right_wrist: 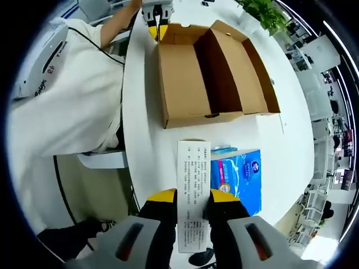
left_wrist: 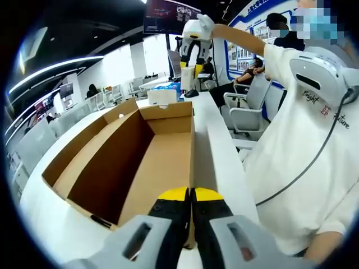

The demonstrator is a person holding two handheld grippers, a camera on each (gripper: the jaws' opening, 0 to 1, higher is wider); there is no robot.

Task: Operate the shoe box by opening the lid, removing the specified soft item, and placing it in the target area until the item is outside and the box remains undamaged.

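From my seat the biggest thing is the white table (right_wrist: 140, 106), running from 6 to 12 o'clock in the right gripper view. On it lies the shoe box (right_wrist: 216, 73), open, its lid (left_wrist: 168, 174) folded flat toward the person in a white sweater (left_wrist: 303, 168), who sits at 3 o'clock in the left gripper view and 9 o'clock in the right one.

In the left gripper view the box interior (left_wrist: 112, 162) looks bare brown card down to the floor.

My left gripper (left_wrist: 190, 210) rises from 6 o'clock with its yellow-tipped jaws pressed together on the near edge of the lid — I read that as clamped on the lid.

My right gripper (right_wrist: 192, 207) holds a thin white printed packet (right_wrist: 193, 190) between its jaws, well above the table, at 6 o'clock. In the left gripper view this same gripper hangs high at 12 o'clock beyond the box's far end.

Just below the packet, at 5 o'clock, a blue pack (right_wrist: 238, 174) rests on the table — near the box but apart from it.
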